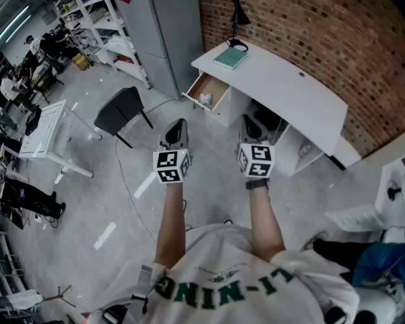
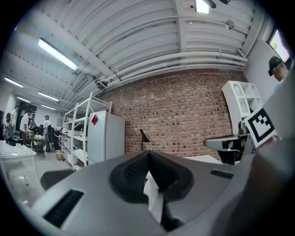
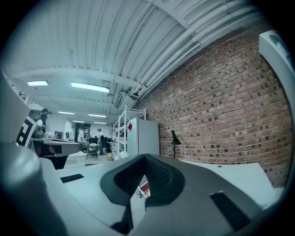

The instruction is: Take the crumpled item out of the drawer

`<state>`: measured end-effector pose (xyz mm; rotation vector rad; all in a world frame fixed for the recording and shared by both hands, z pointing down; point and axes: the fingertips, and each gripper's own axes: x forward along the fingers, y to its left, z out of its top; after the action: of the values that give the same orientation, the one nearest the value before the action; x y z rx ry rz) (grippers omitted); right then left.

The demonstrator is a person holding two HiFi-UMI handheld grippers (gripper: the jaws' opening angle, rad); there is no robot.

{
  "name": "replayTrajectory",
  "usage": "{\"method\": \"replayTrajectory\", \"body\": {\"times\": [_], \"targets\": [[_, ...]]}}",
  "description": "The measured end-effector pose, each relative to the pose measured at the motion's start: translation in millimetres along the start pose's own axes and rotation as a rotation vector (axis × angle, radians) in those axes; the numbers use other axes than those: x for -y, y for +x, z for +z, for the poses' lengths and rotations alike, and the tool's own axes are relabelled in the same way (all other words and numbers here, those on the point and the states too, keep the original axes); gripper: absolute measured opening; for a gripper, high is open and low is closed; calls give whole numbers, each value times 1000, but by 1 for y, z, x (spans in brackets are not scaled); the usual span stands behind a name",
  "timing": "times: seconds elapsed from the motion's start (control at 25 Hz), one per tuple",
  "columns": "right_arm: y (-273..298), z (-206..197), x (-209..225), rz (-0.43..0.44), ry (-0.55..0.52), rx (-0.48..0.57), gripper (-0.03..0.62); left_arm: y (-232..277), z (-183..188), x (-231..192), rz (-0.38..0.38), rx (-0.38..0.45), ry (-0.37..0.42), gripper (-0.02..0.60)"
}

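Curved white desk (image 1: 278, 82), set against a brick wall (image 1: 304, 31) and taken here as the landmark. Under the desk's left end as the head view shows it, a drawer (image 1: 218, 100) standing fully open, presumably so its inside can be reached from the front.

Well short of the desk, over open floor: left gripper (image 1: 179, 124) and right gripper (image 1: 250, 126), side by side, level, both aimed toward that drawer end. Looks like an approach just begun, with nothing touched. Left jaws pressed together and empty, only a pale sliver of the scene beyond showing through the slot below the tips. Right jaws likewise closed on nothing. Will need to spread before any grab.

Inside the drawer, on its bottom, the crumpled item (image 1: 205, 98) — small, white, probably paper, so likely light and easily squashed. Lying loose, not yet lifted.

Around the desk: grey concrete floor (image 1: 126, 209). Beyond the drawer end, a tall grey cabinet (image 1: 168, 38). Further out on the same side, a dark chair (image 1: 120, 109). On the desk top above the drawer, a teal book (image 1: 230, 58) — and beside it, nearer the wall, a black lamp (image 1: 239, 16).
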<state>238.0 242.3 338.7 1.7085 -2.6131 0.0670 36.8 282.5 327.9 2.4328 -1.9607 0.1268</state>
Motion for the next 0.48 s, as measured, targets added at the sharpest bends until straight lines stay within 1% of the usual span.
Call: {"method": "replayTrajectory", "body": {"times": [0.24, 0.48], "targets": [[-1, -11, 22, -4, 10, -8, 3, 4, -11, 24, -10, -11, 1, -6], [18, -25, 24, 24, 18, -35, 3, 22, -20, 16, 4, -24, -23, -8]]}}
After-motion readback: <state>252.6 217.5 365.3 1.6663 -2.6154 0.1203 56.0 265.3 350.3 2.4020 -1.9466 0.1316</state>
